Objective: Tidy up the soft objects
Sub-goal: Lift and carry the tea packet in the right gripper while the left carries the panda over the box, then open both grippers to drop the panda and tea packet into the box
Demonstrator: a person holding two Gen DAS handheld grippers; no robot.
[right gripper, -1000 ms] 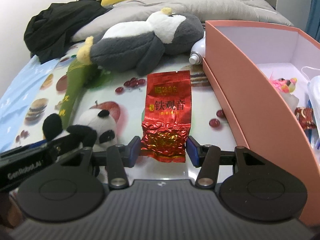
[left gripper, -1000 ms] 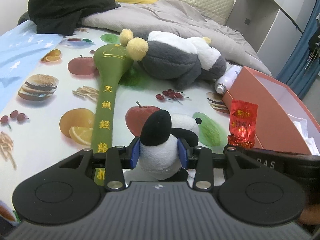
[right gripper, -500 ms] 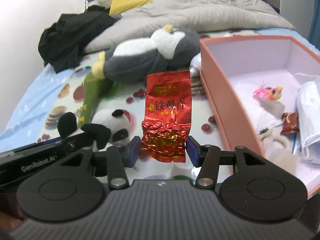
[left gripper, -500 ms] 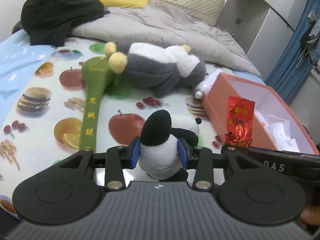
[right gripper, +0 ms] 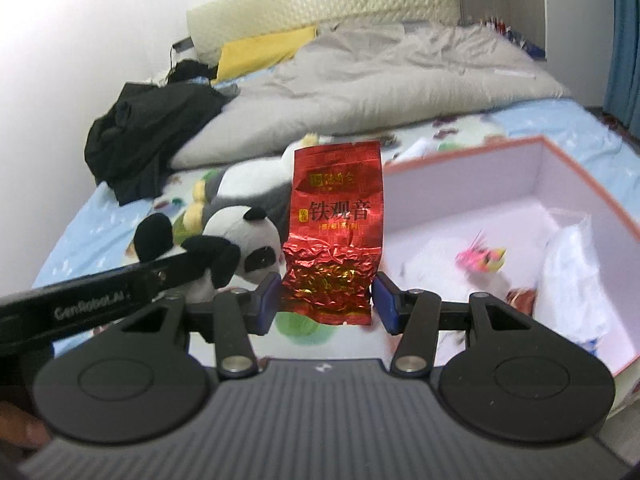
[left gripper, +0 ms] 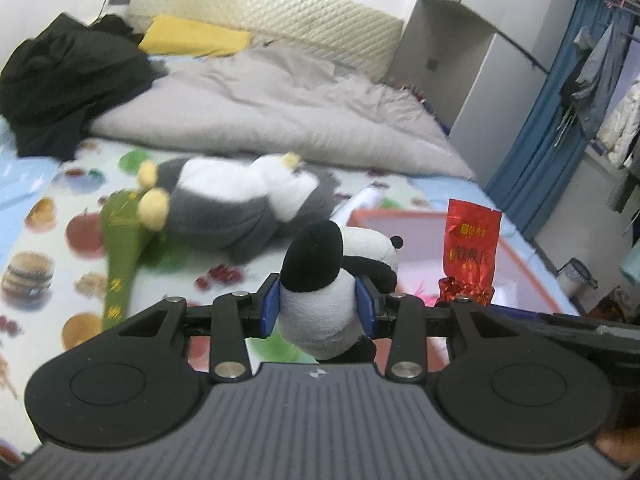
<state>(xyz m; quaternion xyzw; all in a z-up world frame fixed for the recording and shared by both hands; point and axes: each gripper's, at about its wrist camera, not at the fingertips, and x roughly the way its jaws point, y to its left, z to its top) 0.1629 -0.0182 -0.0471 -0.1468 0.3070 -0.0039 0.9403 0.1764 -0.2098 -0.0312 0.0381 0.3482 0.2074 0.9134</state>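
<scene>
Over on the left, the left gripper [left gripper: 317,306] has its blue pads pressed into the sides of a small panda plush [left gripper: 334,280], squeezing the white fleece body so the black ear and head bulge up between the fingers. It is carried in the air above the fruit-print sheet [left gripper: 48,248], right by the near edge of the pink box [left gripper: 532,264].

Further along, the right gripper [right gripper: 327,300] is pinching a red foil tea packet [right gripper: 334,232] at its crinkled lower end; the packet stands upright, glossy, with gold lettering, and the blue pads bracket it, the left one touching the foil.

Now the differences between cameras. The left wrist view alone shows the long green cloth mallet [left gripper: 122,248] with yellow embroidery lying on the sheet, its head touching the yellow pompom feet of the big grey-and-white plush [left gripper: 236,204]. It catches the tea packet [left gripper: 470,256] side-on, over the box.

The right wrist view looks into the box [right gripper: 580,184]: pale smooth walls, a pink fuzzy trinket [right gripper: 478,260], crumpled white plastic [right gripper: 572,276] at the right. It also gives the panda's face [right gripper: 244,248], black eye patches and all, just left of the packet.

Behind, in both, a rumpled grey duvet [right gripper: 380,84] and a heap of black clothing [right gripper: 148,132].
</scene>
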